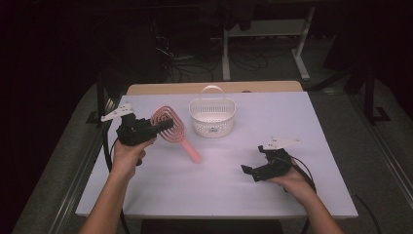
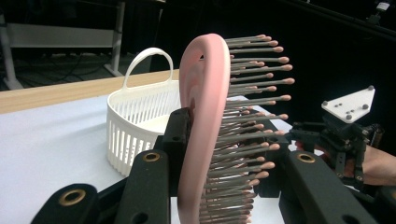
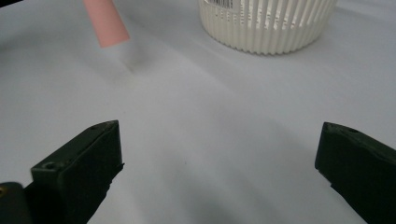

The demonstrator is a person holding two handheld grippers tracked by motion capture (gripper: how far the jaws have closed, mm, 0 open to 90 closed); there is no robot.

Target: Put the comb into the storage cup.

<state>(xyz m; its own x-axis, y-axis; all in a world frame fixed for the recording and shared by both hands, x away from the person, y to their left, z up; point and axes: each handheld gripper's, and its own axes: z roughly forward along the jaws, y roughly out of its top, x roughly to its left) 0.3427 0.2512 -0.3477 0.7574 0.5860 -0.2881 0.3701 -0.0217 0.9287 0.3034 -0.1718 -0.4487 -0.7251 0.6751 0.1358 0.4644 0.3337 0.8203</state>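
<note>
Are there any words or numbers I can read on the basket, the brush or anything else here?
White basket: a small label on its side, with dark marks like a barcode in the right gripper view; too small and cut off to read.
Pink hairbrush: no writing to be seen.
Table: no writing to be seen.

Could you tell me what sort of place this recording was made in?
Probably a lab or workshop: a white-covered table in a dark room, loose cables on the floor and metal bench frames behind it.
</note>
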